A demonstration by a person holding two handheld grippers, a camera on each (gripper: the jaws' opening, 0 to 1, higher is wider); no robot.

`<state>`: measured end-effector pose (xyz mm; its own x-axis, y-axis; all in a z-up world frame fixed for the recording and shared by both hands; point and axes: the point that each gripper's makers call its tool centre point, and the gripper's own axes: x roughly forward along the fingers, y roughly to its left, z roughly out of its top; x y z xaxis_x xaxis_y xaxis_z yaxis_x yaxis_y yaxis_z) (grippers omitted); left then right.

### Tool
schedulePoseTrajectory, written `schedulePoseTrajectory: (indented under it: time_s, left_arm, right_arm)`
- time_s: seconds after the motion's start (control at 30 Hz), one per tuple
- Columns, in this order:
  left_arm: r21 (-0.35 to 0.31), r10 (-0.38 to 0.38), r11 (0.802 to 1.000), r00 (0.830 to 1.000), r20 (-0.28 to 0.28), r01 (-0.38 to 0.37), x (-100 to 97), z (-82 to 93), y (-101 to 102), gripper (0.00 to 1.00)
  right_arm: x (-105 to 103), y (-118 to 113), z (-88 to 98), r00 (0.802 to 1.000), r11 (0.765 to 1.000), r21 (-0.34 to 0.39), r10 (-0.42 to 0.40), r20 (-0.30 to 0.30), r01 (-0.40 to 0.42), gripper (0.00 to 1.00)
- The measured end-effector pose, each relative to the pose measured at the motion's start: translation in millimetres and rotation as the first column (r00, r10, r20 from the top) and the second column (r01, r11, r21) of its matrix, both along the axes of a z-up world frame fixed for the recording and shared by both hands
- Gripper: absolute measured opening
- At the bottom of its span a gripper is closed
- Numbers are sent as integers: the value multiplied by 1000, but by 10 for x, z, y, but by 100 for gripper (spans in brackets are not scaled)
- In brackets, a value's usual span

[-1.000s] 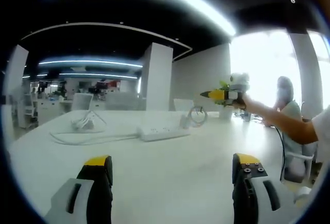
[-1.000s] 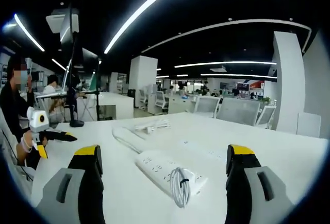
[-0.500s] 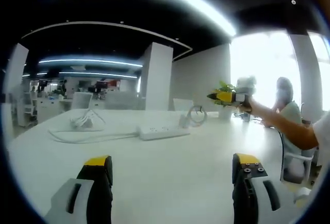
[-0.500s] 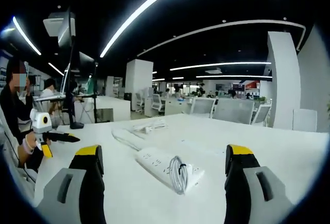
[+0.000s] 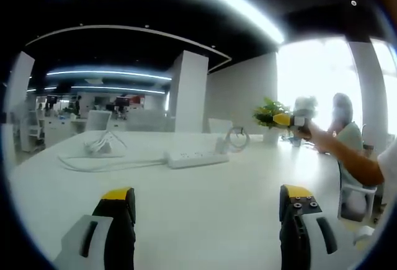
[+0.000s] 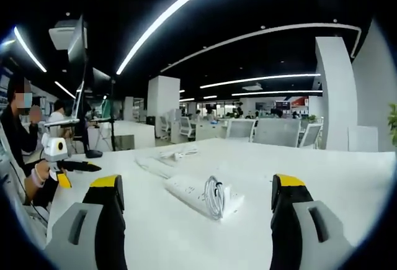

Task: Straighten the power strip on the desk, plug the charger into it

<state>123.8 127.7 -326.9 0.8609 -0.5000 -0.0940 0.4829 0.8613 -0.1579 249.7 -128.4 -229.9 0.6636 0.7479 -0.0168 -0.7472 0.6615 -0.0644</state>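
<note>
In the left gripper view, a wide white table (image 5: 205,202) is seen. At about ten o'clock from the centre, a loose white cable with a small white block (image 5: 99,149), possibly the charger, is laid on the table. Just right of it, near the centre, the white power strip (image 5: 197,158) is set at a slant, well apart from the left tool (image 5: 208,205), whose yellow-tipped jaws are spread wide with nothing between them. A coiled cord (image 5: 237,138) is stood at the strip's far end. At about three o'clock, the right tool (image 5: 286,119) is held up in a person's hand above the table's far edge; whether it is spread cannot be told here.

In the right gripper view, the left tool (image 6: 65,166) is seen at nine o'clock, low beside the table edge. Near the centre the power strip (image 6: 200,195) is laid diagonally, with the coiled cord (image 6: 215,197) resting on its near end. The right tool (image 6: 198,205) is spread wide and empty, with the strip beyond its tips and untouched.

The task is judged barely begun: the strip is not yet gripped or squared, and nothing is seen plugged into its sockets. Straightening and plugging are both left.
</note>
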Motion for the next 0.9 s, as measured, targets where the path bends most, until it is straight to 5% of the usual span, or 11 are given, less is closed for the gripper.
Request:
schedulePoseTrajectory:
  time_s: [0.9]
  left_arm:
    - [-5,27,1000,1000,-2,-27,21,-17,132,99]
  right_arm:
    - [-516,-275,-281,998,997,44,-65,6,65,100]
